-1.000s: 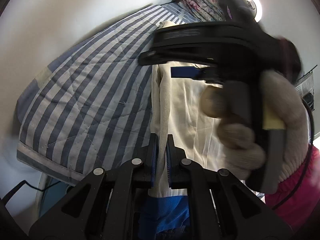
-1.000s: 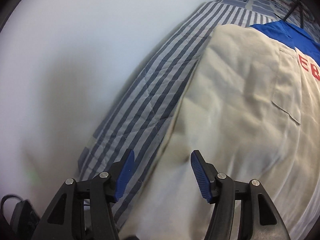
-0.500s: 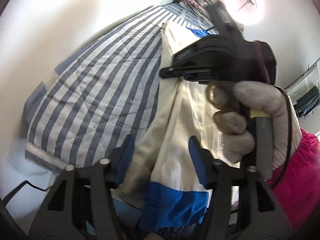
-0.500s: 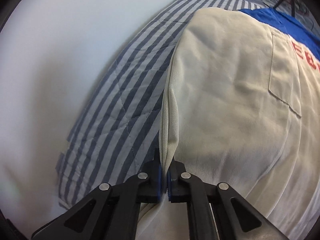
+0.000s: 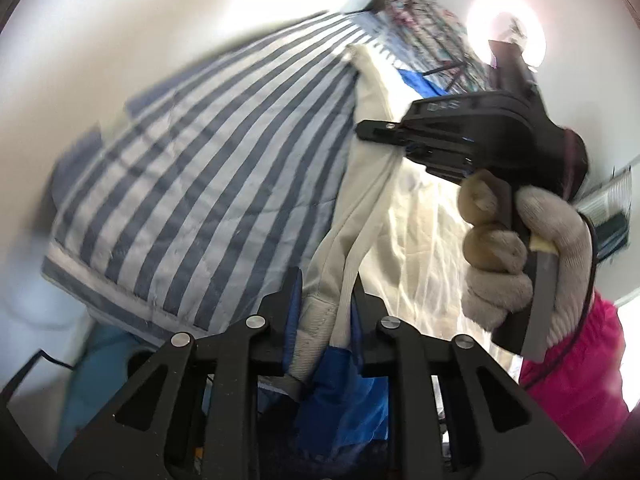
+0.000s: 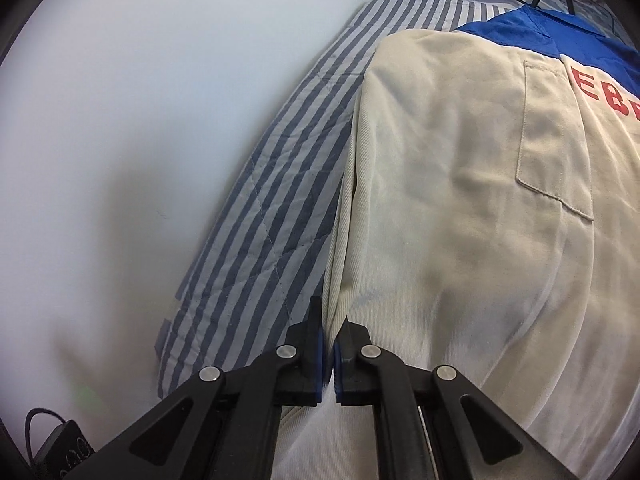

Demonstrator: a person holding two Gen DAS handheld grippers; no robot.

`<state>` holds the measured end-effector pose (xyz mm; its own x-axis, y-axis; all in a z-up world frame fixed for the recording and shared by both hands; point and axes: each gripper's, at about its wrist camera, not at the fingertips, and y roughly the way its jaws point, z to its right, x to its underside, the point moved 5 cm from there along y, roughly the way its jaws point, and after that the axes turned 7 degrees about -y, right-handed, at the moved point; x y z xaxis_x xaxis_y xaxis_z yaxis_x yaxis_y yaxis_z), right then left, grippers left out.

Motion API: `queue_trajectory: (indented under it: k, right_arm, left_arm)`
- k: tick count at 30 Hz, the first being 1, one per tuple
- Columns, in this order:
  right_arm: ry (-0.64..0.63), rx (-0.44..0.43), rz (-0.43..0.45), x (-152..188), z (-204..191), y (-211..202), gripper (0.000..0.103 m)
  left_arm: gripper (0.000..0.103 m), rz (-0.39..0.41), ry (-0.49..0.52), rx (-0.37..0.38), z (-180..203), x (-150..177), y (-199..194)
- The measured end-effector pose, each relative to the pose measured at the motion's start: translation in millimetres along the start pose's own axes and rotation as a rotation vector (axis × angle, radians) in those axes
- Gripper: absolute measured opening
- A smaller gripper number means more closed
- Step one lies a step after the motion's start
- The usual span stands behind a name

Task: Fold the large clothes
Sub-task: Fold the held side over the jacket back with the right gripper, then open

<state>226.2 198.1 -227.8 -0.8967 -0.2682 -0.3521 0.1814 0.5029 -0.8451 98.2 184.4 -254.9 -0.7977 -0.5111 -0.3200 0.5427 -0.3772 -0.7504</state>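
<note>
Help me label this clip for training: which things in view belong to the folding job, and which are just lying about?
Part of the job:
- cream jacket with blue collar
- left tool, closing on the jacket's edge
- right tool, shut on the jacket's edge

Just lying about:
- striped quilt under the jacket
- patterned fabric by the wall
- black box with cable

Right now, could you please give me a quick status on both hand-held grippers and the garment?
Right hand-held gripper shut on cream garment edge. Left hand-held gripper just closing on its bunched hem. Garment lies on striped quilt. Nothing in the way.
</note>
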Motion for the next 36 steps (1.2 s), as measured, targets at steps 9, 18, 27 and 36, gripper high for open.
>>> queue_trajectory:
  k: [9,18,27,36]
  right_arm:
    - [0.105,-0.139,0.106,-6.4,51.4,-58.8,0.001]
    - [0.270,-0.280,0.237,23.7,144.3,-114.1,0.001]
    - [0.435,-0.279,0.246,79.4,220.3,-102.1,0.001]
    - [0.358,-0.207,0.151,102.7,203.5,-73.9,0.010]
  left_arm:
    - [0.017,0.060,0.218,-0.015,71.2,19.1,-19.1]
    - [0.011,0.008,0.435,0.034,156.8,61.1,-3.7]
    - [0.011,-0.090,0.493,0.089,178.8,92.2,0.7]
    - [0.011,-0.067,0.378,0.066,139.2,63.5,-22.7]
